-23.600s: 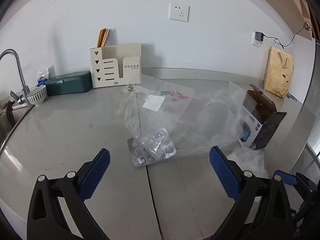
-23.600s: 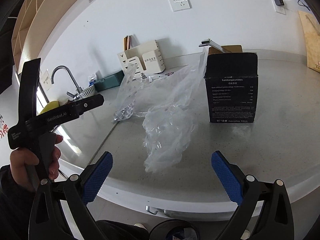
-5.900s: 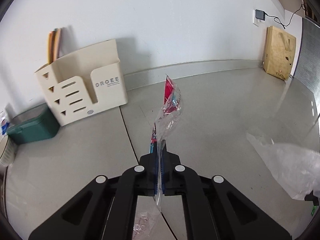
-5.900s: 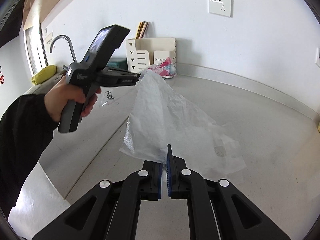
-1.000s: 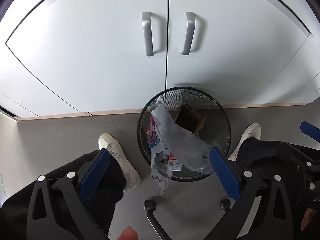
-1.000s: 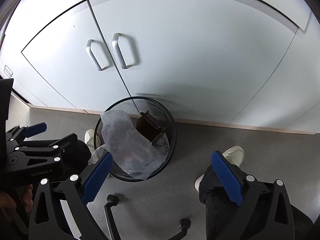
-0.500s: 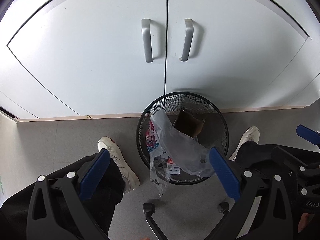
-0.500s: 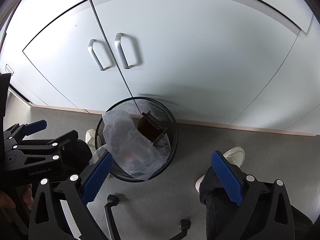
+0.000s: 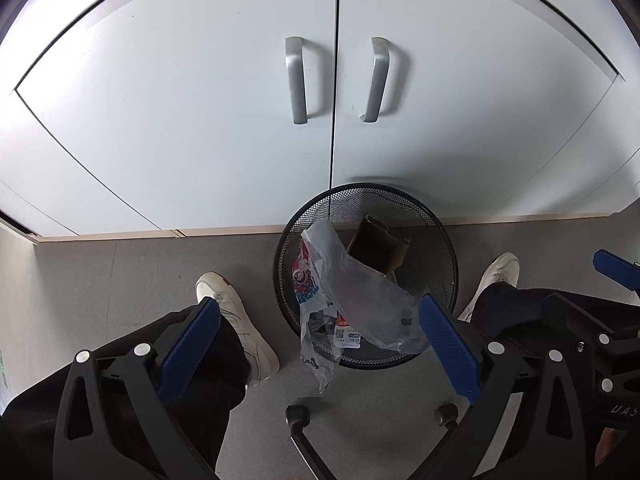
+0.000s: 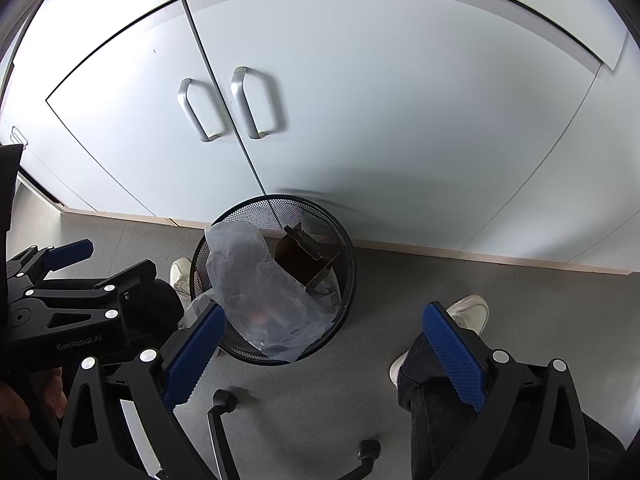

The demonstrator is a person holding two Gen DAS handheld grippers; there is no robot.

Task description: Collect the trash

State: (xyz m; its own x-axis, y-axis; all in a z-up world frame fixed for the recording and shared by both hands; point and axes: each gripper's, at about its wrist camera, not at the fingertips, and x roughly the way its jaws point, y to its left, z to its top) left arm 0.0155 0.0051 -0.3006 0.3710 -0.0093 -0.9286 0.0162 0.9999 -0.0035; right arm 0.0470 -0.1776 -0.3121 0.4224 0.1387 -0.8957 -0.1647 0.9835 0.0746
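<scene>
A black wire-mesh waste bin (image 9: 448,240) (image 10: 348,256) stands on the grey floor against white cabinet doors. In it lie a clear plastic bag (image 9: 360,292) (image 10: 256,280), a dark cardboard box (image 9: 380,244) (image 10: 304,260) and a red and blue wrapper (image 9: 304,280). Part of the plastic hangs over the bin's near rim. My left gripper (image 9: 318,344) is open and empty above the bin. My right gripper (image 10: 324,356) is open and empty, also above the bin. The left gripper also shows at the left of the right wrist view (image 10: 68,256).
White cabinet doors with two metal handles (image 9: 296,80) (image 10: 248,104) rise behind the bin. The person's legs and white shoes (image 9: 236,320) (image 10: 468,312) flank the bin. Chair legs with castors (image 9: 298,416) (image 10: 224,398) lie just in front of it.
Both grippers have risen slightly and the bin sits a little lower in view. The trash lies in the bin as before, and both grippers stay open.
</scene>
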